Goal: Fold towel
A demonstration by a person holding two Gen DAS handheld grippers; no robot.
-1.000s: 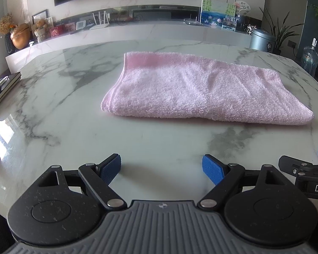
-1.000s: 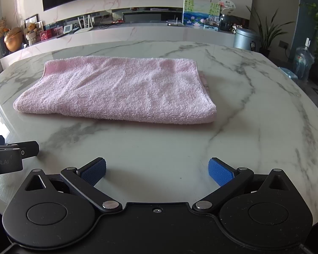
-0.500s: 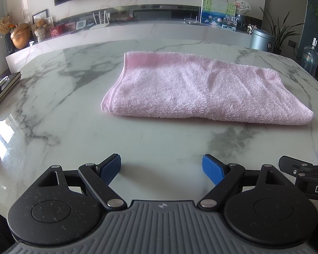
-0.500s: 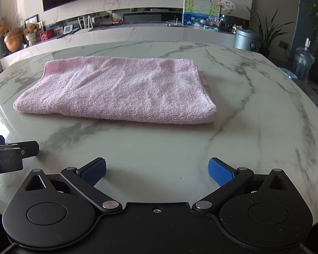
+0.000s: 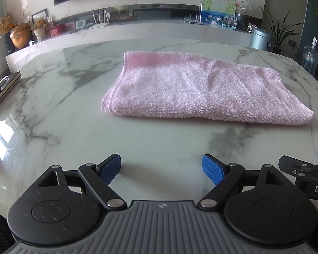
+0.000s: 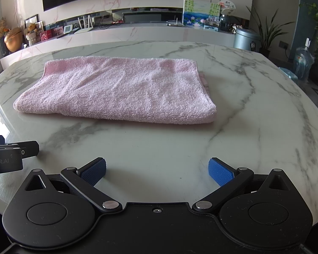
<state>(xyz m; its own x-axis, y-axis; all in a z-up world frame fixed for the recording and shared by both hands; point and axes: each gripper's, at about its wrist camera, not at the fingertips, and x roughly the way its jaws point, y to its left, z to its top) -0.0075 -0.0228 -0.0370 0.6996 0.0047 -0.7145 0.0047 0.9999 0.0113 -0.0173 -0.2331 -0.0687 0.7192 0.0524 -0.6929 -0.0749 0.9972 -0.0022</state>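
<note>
A pink terry towel lies folded flat into a long rectangle on the marble table; it also shows in the right wrist view. My left gripper is open and empty, low over the table, well short of the towel's near edge. My right gripper is open and empty, also short of the near edge. Each gripper's side shows at the edge of the other's view.
A dark flat object lies at the table's left edge. Beyond the table stands a long marble counter with ornaments, a metal bin, plants and a water bottle at the right.
</note>
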